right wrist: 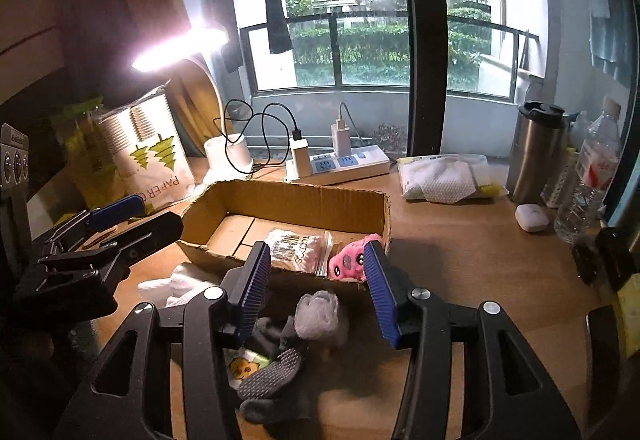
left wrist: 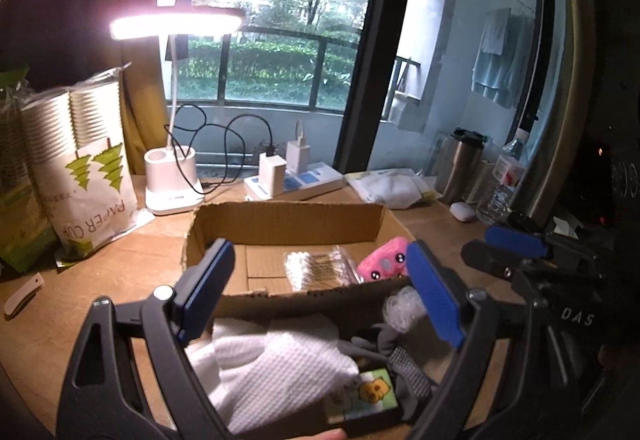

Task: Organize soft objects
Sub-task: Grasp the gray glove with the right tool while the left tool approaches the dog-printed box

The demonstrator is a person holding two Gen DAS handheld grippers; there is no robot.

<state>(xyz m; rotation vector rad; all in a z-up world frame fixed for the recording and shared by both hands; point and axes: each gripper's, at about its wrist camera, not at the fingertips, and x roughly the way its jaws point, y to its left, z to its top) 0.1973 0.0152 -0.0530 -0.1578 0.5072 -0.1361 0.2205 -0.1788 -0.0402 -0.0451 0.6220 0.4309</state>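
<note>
Soft things are seen in two groups around the box (right wrist: 382, 214), a low open cardboard tray on the wooden table (right wrist: 472, 252). Inside the box, at its near right corner, a pink plush (right wrist: 347, 260) is lying, and a clear bag of cotton swabs (right wrist: 298, 248) is placed just beside it on the left. In front of the box, outside its near wall, more things are gathered: a white cloth (left wrist: 276, 368) at the left, a grey glove (right wrist: 276, 368) with a dotted palm, a white puff (right wrist: 320, 314) resting on the glove, and a small pack with a yellow cartoon (left wrist: 366, 394) partly under the glove.

The left gripper (left wrist: 320, 296) is held above the near wall of the box with its jaws spread wide, and nothing is held between them; the cloth is seen below. The right gripper (right wrist: 316, 280) is held over the glove and the puff, its jaws partly apart and empty; neither pad is touching anything.

Behind the box, a lit lamp (left wrist: 176, 26), a power strip (right wrist: 344, 162) with chargers and a bag of paper cups (left wrist: 86, 168) are standing. To the right of the box, a tissue pack (right wrist: 440, 176), a steel flask (right wrist: 534, 156), a water bottle (right wrist: 588, 180) and a small white case (right wrist: 530, 217) are found.
</note>
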